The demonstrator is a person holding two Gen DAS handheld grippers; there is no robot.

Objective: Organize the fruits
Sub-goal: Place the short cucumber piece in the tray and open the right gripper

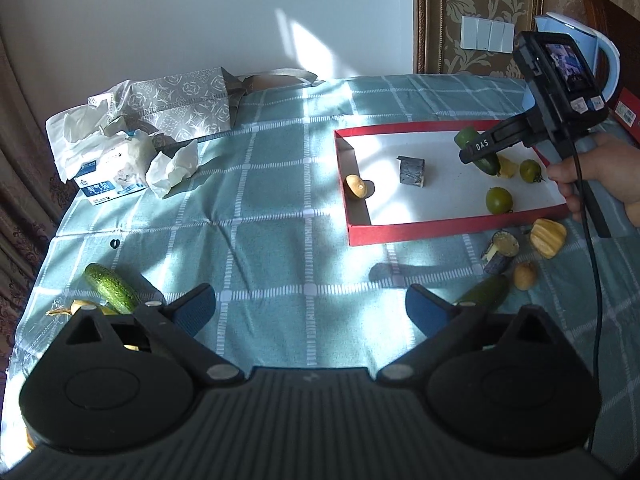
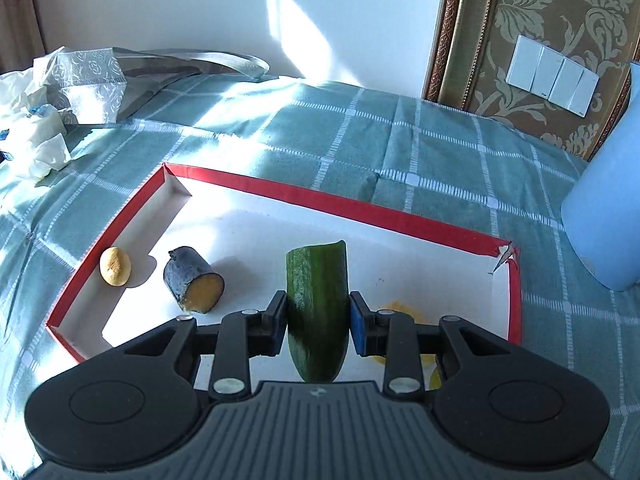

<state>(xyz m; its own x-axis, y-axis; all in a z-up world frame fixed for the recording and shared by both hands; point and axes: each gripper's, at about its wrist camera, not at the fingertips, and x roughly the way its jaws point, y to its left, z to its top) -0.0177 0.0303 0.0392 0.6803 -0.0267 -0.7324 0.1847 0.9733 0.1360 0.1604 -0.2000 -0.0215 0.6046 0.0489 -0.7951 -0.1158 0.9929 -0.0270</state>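
My right gripper (image 2: 318, 322) is shut on a green cucumber piece (image 2: 318, 300), held upright over the red-rimmed white tray (image 2: 304, 196). From the left wrist view that gripper (image 1: 474, 152) hangs above the tray's (image 1: 400, 236) right part with the cucumber piece (image 1: 486, 162). Inside the tray lie a small yellow fruit (image 2: 115, 266), a dark-skinned yellow-fleshed chunk (image 2: 192, 285) and two green round fruits (image 1: 499, 200). My left gripper (image 1: 310, 310) stands open over bare cloth, nothing between its fingers. A whole cucumber (image 1: 110, 288) lies to its left.
In front of the tray lie a ridged yellow piece (image 1: 548, 237), a dark cut chunk (image 1: 502, 250), a small yellow fruit (image 1: 525, 275) and another cucumber piece (image 1: 484, 294). A tissue box (image 1: 108, 184) and grey bag (image 1: 184, 100) sit back left. A blue jug (image 2: 604, 208) stands right of the tray.
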